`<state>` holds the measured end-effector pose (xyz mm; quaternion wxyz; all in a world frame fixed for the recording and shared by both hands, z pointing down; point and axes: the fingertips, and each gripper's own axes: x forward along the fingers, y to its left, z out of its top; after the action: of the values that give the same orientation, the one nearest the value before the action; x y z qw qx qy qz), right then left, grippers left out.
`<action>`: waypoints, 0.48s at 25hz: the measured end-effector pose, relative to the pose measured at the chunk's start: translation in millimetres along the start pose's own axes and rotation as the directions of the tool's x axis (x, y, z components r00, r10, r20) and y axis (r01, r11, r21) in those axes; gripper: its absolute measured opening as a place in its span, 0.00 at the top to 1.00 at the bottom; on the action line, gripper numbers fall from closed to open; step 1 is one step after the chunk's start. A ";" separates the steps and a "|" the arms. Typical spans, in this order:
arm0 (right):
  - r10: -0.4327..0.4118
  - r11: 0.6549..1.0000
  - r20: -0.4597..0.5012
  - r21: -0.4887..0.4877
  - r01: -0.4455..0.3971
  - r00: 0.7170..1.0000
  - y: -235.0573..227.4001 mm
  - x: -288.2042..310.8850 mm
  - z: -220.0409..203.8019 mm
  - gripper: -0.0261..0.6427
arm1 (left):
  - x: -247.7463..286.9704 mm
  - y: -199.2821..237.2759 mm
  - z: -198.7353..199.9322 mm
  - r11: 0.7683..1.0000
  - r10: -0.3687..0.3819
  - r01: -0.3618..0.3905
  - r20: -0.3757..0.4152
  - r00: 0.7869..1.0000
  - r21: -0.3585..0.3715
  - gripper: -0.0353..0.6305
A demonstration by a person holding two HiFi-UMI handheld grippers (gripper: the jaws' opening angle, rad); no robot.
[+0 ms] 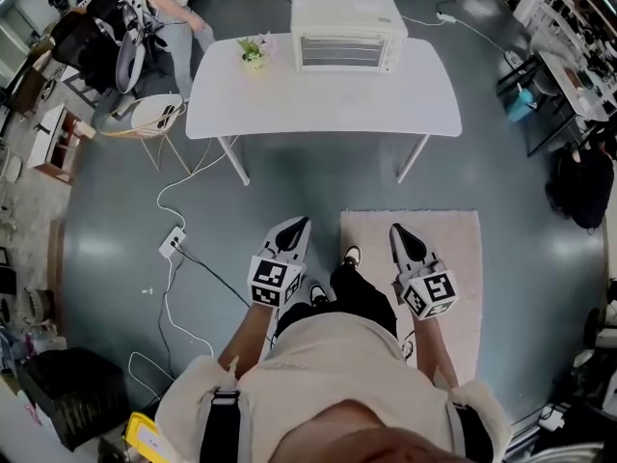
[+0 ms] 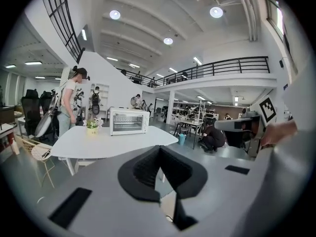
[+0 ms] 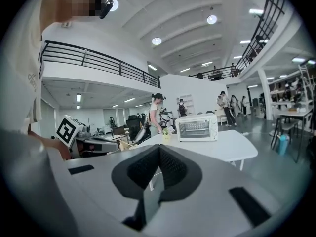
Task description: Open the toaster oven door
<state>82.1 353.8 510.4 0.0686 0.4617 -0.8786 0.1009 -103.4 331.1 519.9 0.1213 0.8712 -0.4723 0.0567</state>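
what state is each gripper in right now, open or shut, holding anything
Left gripper: shut, holding nothing.
Right gripper: shut, holding nothing.

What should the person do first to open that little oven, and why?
Probably step forward to the table first. The toaster oven sits at the table's far side, door shut, while the left tongs and right tongs are shut, empty and far short of it.
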 end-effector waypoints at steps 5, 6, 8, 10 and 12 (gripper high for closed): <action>0.046 0.999 -0.030 -0.005 -0.047 0.998 -4.4 20.1 -6.6 0.95 | 11.1 15.3 1.9 0.999 0.038 -0.038 -0.007 0.999 -0.019 0.92; 0.049 0.999 -0.035 0.000 -0.049 0.998 -7.3 24.8 -5.6 0.95 | 13.7 17.4 5.6 0.999 0.038 -0.038 -0.008 0.999 -0.016 0.92; 0.049 0.999 -0.029 0.002 -0.049 0.998 -13.9 35.4 2.3 0.95 | 20.8 21.0 13.4 1.000 0.029 -0.029 -0.012 1.000 -0.001 0.92; 0.048 0.999 -0.010 0.001 -0.048 0.999 -23.8 45.8 8.8 0.95 | 32.6 23.7 19.3 1.000 0.021 -0.020 -0.016 1.000 0.021 0.92; 0.047 0.999 -0.002 0.014 -0.047 0.999 -35.4 54.0 12.3 0.95 | 47.4 25.5 24.3 0.999 0.025 -0.024 -0.018 1.000 0.035 0.92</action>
<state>80.5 288.2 514.0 0.0641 0.4414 -0.8883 0.1092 -99.2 272.9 510.6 0.1098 0.8668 -0.4806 0.0744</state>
